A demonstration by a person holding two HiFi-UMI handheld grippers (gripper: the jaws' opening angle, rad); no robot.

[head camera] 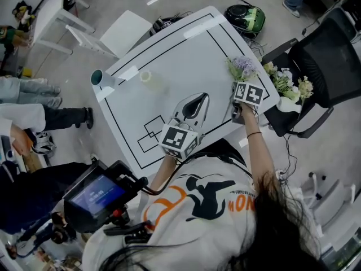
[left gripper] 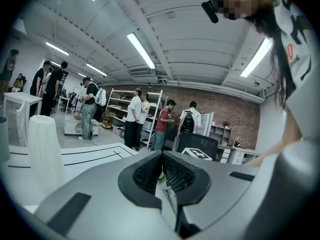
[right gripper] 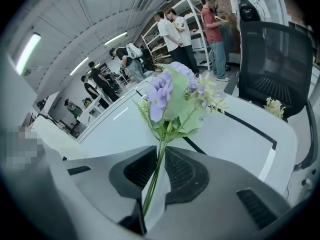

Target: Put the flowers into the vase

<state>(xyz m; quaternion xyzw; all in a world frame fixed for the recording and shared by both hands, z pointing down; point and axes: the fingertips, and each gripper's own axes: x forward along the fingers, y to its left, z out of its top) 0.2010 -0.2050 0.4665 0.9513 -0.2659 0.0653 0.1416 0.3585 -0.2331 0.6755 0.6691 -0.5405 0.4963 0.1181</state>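
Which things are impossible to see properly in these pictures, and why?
Right gripper view: lower stems of the purple artificial flower bunch, behind the jaws of the right gripper.
Head view: inside of the translucent white vase, too faint.
Right gripper view: pale flowers on the black chair, mostly behind the white table.

We see a lilac sprig (right gripper: 167, 91) with green leaves, its thin stems pinched between the jaws of the right gripper (right gripper: 161, 154), its blooms upright over the table's (head camera: 186, 55) corner. A cream and green bunch (head camera: 286, 83) lies on the chair (head camera: 330, 61) beside that corner. The frosted vase (head camera: 148, 78) stands upright on the table, well apart from both.
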